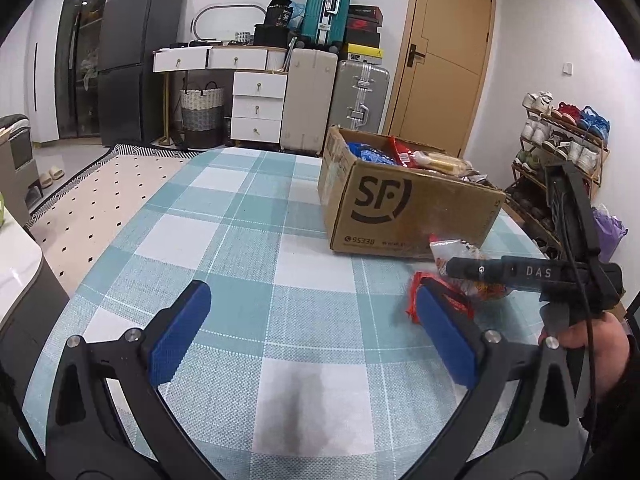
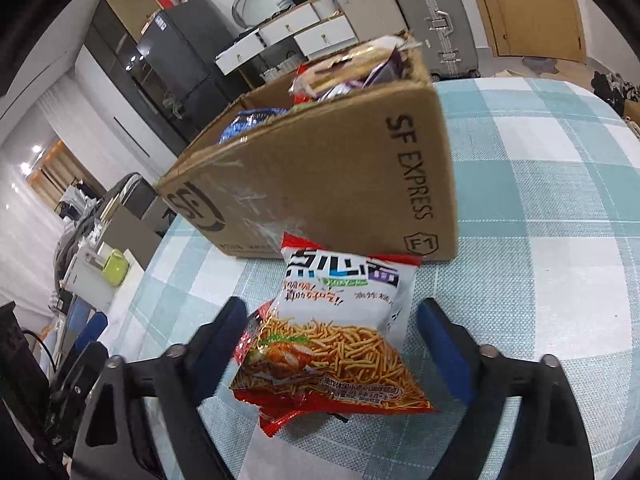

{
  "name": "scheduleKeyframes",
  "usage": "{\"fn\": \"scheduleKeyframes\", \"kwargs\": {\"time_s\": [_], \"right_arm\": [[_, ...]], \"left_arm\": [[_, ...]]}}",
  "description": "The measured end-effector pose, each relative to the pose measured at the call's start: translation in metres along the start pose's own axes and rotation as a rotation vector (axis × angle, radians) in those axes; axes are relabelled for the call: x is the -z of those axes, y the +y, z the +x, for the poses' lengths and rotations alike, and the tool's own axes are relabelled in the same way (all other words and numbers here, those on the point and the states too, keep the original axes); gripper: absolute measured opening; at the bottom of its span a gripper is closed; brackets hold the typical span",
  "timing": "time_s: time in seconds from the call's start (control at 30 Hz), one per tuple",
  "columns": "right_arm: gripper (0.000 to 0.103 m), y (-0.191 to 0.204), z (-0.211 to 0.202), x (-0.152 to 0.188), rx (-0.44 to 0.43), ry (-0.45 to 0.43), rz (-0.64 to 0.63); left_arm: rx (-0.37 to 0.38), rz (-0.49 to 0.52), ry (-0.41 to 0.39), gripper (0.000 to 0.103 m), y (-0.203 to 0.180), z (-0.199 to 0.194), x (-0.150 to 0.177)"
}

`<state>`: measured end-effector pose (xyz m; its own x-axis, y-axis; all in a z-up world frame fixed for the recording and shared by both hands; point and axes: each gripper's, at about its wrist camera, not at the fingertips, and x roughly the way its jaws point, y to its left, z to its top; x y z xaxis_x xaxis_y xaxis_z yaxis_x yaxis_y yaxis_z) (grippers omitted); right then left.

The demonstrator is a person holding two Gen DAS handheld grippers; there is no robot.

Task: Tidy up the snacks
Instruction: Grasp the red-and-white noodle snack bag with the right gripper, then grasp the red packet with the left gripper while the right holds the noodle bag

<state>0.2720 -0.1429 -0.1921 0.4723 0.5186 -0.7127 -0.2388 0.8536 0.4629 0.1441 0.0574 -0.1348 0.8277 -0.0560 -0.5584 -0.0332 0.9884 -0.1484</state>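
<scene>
A brown SF Express cardboard box [image 1: 404, 204] full of snack packs stands on the checked table; it also shows in the right wrist view [image 2: 320, 176]. A red and white noodle-snack bag [image 2: 332, 340] lies on the table in front of the box, between the open fingers of my right gripper [image 2: 332, 336]. The left pad is close to the bag, the right pad stands apart. In the left wrist view the same bag [image 1: 460, 280] sits partly behind the right gripper's black body [image 1: 532, 272]. My left gripper [image 1: 312, 320] is open and empty over the tablecloth, left of the bag.
The table with its blue and white checked cloth [image 1: 248, 220] has its edge at the left. Beyond it are a rug, a fridge [image 1: 136, 56], white drawers, suitcases [image 1: 324, 8], a door and a shoe rack [image 1: 568, 136].
</scene>
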Motion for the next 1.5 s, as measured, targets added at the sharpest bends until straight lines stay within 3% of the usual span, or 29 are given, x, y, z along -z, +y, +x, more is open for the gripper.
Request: {"fn": "scheduleKeyframes", "kwargs": {"time_s": [0.17,0.37,0.57,1.0,1.23,1.5], "right_arm": [[0.066,-0.002,-0.004,0.005,-0.015,-0.026,0.015],[0.058,-0.006,-0.028,0.017,-0.032,-0.067,0.028],[0.057,-0.014,-0.057,0.037,-0.052,-0.113,0.047],[0.057,-0.035,-0.116,0.073,-0.12,-0.218,0.09],[0.057,-0.037,-0.138,0.088,-0.148,-0.256,0.093],[0.057,-0.043,-0.148,0.097,-0.16,-0.266,0.1]], "left_arm": [[-0.005,-0.012,-0.021,0.102,0.004,-0.004,0.001],[0.0,-0.005,-0.001,0.102,0.003,-0.001,0.002],[0.014,0.026,0.03,0.102,-0.003,0.008,0.006],[0.119,0.139,0.222,0.102,-0.049,0.046,0.007],[0.176,0.279,0.317,0.102,-0.097,0.086,0.0],[0.195,0.344,0.41,0.101,-0.126,0.126,0.004]]}}
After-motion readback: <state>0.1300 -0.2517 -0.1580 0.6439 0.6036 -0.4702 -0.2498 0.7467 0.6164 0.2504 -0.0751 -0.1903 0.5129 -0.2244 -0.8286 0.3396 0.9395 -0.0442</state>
